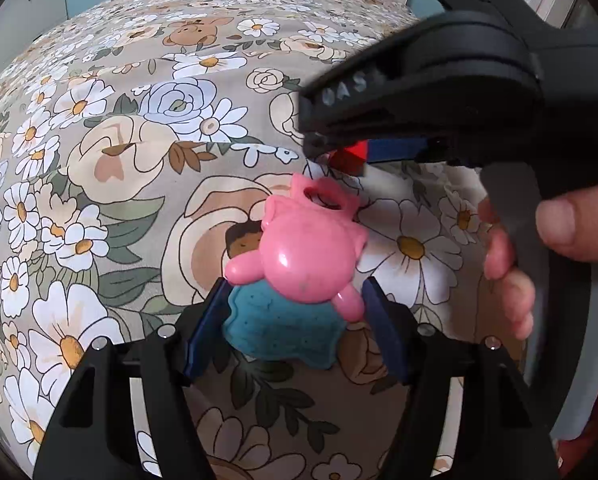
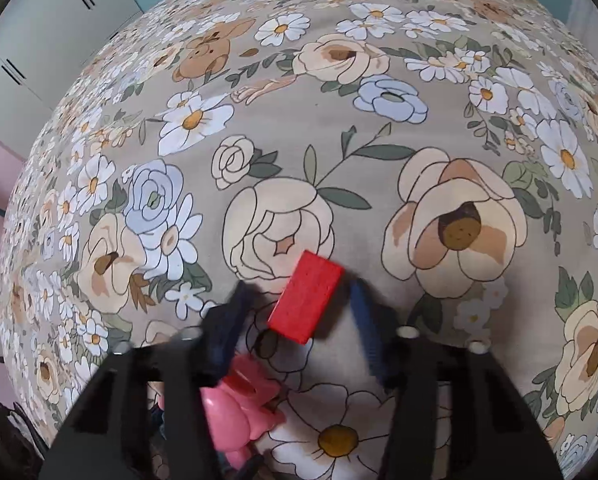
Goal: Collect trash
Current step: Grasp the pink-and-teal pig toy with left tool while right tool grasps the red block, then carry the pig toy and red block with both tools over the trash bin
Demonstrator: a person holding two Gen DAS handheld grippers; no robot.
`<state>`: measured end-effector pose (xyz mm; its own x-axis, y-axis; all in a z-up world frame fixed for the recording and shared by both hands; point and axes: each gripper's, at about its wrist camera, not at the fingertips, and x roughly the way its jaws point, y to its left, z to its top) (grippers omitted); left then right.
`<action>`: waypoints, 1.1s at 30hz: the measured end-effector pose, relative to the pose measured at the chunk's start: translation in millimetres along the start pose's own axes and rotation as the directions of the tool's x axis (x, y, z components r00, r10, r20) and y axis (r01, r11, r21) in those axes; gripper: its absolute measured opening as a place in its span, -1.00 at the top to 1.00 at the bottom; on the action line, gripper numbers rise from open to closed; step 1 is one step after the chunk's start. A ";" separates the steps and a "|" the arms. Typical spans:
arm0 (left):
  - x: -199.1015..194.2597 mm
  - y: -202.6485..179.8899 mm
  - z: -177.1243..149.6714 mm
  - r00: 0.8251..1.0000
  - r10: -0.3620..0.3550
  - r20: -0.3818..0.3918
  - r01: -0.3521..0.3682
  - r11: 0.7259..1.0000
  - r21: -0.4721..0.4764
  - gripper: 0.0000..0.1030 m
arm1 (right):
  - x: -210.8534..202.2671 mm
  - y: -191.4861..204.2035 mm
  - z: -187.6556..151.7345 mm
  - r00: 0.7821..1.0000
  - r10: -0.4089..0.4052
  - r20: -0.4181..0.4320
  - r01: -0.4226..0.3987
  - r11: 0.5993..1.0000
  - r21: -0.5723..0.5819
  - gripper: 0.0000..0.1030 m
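Red block [image 2: 306, 295] lies on the bed [image 2: 339, 120] between my open right tongs [image 2: 299, 300], my left tongs [image 1: 295, 320] gaping around the pink toy [image 1: 307, 248]; I should square up before squeezing.

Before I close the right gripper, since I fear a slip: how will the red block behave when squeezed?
The red block looks rigid, with flat faces, so it should neither flex nor roll. It lies skewed between the open right gripper fingers, so it may twist as they close. The soft floral bedspread under it may give.
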<state>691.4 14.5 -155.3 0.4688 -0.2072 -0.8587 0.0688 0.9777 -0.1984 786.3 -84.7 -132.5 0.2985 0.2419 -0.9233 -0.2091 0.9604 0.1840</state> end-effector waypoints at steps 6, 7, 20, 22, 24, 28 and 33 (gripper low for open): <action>-4.5 5.3 -1.3 0.999 -0.039 0.009 0.039 0.999 0.005 -0.29 | -4.0 -8.0 -6.1 0.999 0.052 -0.006 -0.052 0.999 0.008 0.57; -5.9 5.7 -2.9 0.999 -0.046 0.012 0.046 0.999 0.004 -0.29 | -5.3 -7.6 -8.0 0.999 0.050 -0.006 -0.050 0.999 0.001 0.57; -31.5 3.0 -12.7 0.995 -0.081 0.059 0.079 0.996 0.035 -0.29 | -23.3 -5.7 -26.3 0.999 0.041 0.016 -0.041 0.999 -0.031 0.57; -38.8 1.3 -12.6 0.993 -0.090 0.074 0.087 0.995 0.041 -0.29 | -30.1 -6.1 -28.6 0.999 0.039 0.025 -0.039 0.999 -0.033 0.57; -46.7 -1.0 -12.7 0.992 -0.092 0.085 0.088 0.995 0.050 -0.29 | -38.5 -7.1 -30.9 0.999 0.037 0.036 -0.036 0.999 -0.035 0.57; -64.4 -5.7 -14.5 0.990 -0.094 0.108 0.088 0.994 0.067 -0.29 | -53.6 -8.4 -34.6 0.998 0.030 0.055 -0.028 0.999 -0.037 0.57; -91.3 -11.0 -19.2 0.987 -0.098 0.131 0.089 0.993 0.075 -0.29 | -78.8 -8.7 -42.9 0.996 0.027 0.081 -0.024 0.999 -0.041 0.57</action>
<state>631.0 22.0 -83.8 0.5713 -0.2957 -0.7656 0.1756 0.9553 -0.2380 724.6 -118.0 -75.8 0.3669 0.2780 -0.8878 -0.2545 0.9479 0.1917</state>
